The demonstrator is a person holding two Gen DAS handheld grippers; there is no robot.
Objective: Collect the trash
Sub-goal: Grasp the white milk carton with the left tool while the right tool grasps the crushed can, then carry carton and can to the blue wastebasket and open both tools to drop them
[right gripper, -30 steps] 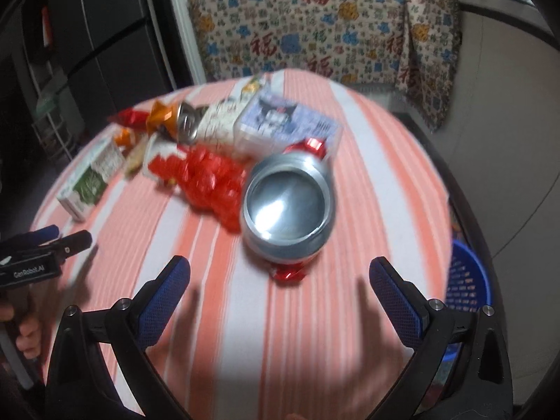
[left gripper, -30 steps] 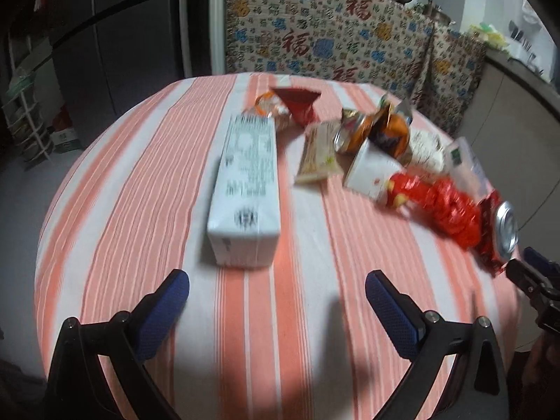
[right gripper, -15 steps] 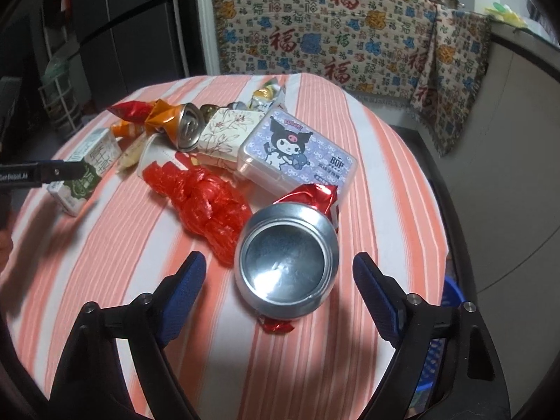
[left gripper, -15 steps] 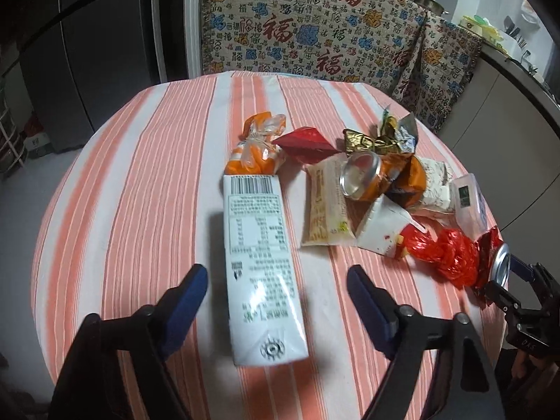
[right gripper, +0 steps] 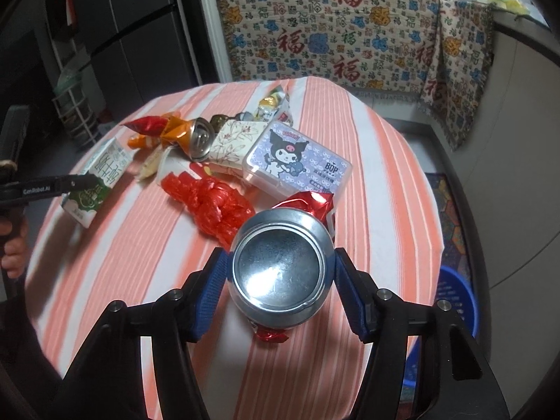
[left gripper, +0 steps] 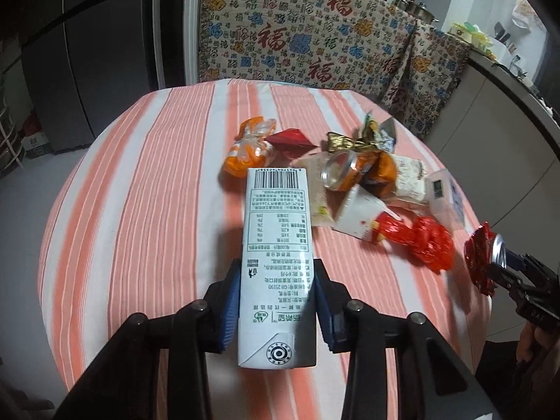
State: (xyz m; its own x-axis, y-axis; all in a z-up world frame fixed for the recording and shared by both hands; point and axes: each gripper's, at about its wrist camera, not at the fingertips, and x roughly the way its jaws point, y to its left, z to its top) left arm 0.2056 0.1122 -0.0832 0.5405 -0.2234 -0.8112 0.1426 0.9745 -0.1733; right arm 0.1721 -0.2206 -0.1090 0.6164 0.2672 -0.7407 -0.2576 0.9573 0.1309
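My left gripper [left gripper: 277, 294] is shut on a white milk carton [left gripper: 276, 241], held off the striped table [left gripper: 147, 210]; the carton also shows in the right wrist view [right gripper: 99, 178]. My right gripper [right gripper: 280, 273] is shut on a silver drink can [right gripper: 281, 267] wrapped in red foil, seen in the left wrist view [left gripper: 491, 255] at the table's right edge. Other trash lies in a pile: a red plastic bag [right gripper: 210, 206], an orange crushed can [right gripper: 196, 136], an orange wrapper [left gripper: 248, 150], a red wrapper [left gripper: 290, 140], a white cup [left gripper: 360, 210].
A clear Kuromi box [right gripper: 297, 159] and a floral tissue pack [right gripper: 234, 140] lie among the trash. A blue basket [right gripper: 458, 301] stands on the floor right of the table. A patterned cloth [left gripper: 315, 35] hangs behind; a dark fridge [left gripper: 87, 52] stands to the left.
Both grippers closed from open: the left around the milk carton, the right around the silver can. Both objects now sit between the pads and appear lifted.
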